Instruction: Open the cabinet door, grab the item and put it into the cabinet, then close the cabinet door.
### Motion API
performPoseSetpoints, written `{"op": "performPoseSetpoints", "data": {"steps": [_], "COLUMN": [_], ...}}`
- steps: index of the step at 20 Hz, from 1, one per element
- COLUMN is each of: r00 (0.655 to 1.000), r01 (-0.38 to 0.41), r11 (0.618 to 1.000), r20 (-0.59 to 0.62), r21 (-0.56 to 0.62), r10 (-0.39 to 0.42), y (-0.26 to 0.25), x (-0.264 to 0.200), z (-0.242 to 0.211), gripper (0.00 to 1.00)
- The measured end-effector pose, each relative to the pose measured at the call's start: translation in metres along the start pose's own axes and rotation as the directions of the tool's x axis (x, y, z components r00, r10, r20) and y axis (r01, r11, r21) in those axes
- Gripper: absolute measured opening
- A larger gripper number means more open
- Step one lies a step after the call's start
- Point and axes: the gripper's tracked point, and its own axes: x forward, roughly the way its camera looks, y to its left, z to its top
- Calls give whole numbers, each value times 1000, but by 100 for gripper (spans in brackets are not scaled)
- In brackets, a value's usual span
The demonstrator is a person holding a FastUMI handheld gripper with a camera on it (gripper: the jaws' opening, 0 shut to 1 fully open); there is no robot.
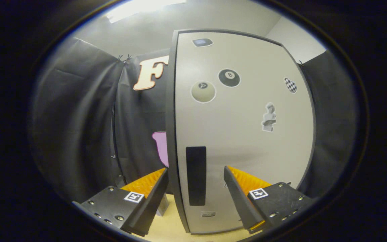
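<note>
— Gripper view first: what is the gripper [196,183] doing?

— Its fingers are standing wide apart, holding nothing. They are straddling the door's free edge, with the dark handle [196,175] lying between them.

— Is the cabinet door [247,134] opening?

— I am judging that it is closed or nearly closed; the inside is not showing, so I cannot tell for sure. Opening is probably the step in hand. Grabbing, placing and closing are all remaining.

— And the item?

— I am not finding it with certainty. A small grey object [162,206] is sitting on the table [166,228] beside the left finger, half hidden.
</note>
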Motion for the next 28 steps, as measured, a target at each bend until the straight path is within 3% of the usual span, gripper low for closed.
{"op": "performPoseSetpoints", "data": {"steps": [6, 8, 9, 11, 13, 15, 18, 19, 28], "r00": [998, 998, 998, 998, 995, 994, 994, 995, 994], "r01": [58, 60, 52, 55, 102, 108, 108, 102, 97], "r11": [998, 998, 999, 998, 992, 993, 993, 994, 994], "r20": [2, -20, -34, -17, 6, 2, -3, -11, -40], "r21": [-26, -21, -9, -18, -71, -46, -47, -42, -50], "r10": [-58, -60, -53, -56, -102, -108, -109, -103, -99], "y": [0, -1, -1, 0, -14, -10, -11, -11, -14], "x": [16, 25, 34, 25, 34, 27, 25, 28, 2], "z": [-9, -17, -18, -17, -18, -18, -16, -18, -16], "gripper": [91, 79, 79, 57, 43, 29, 29, 18, 18]}}
